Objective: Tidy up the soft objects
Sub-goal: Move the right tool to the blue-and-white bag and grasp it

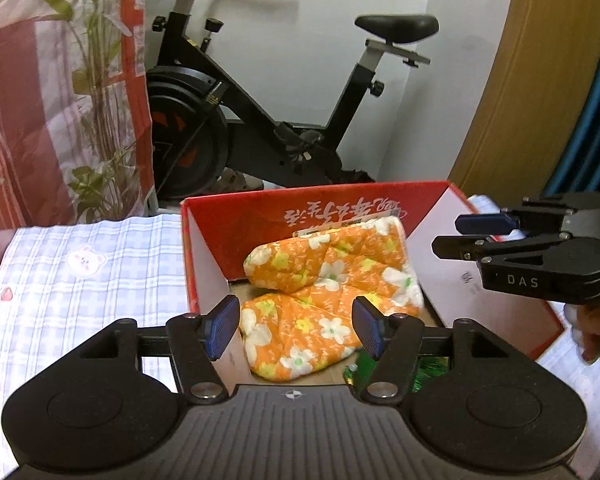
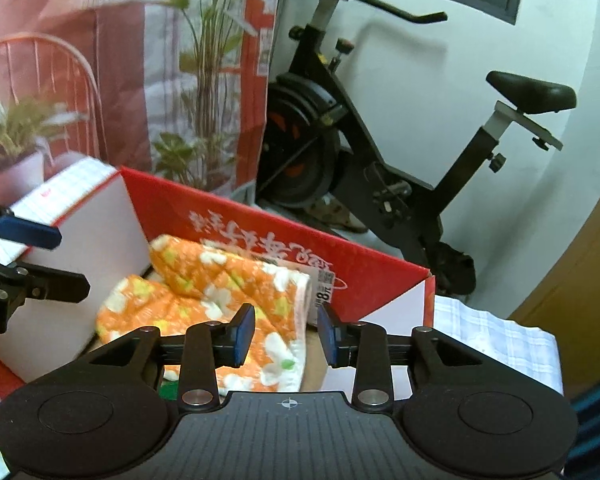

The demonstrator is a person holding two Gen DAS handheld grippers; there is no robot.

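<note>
While the quilted orange floral cloth [image 1: 320,300] lies folded in loose layers inside the red cardboard box [image 1: 312,208], just ahead of and below both grippers, nothing pins it down. Its upper fold leans against the far wall and could slump or spring open, since padded fabric tends to unfold once let go. Its white trimmed edge [image 2: 300,344] sits under the right gripper [image 2: 286,334], whose jaws stand apart with nothing between the pads. Beside it, the left gripper [image 1: 292,330] is spread wider, also empty, above the cloth's near fold. A careless lift could catch that fold on a finger. Something green [image 1: 428,372] shows under the cloth. Beyond stands an exercise bike [image 1: 268,112]; the box rests on a checked cover [image 1: 80,280].
</note>
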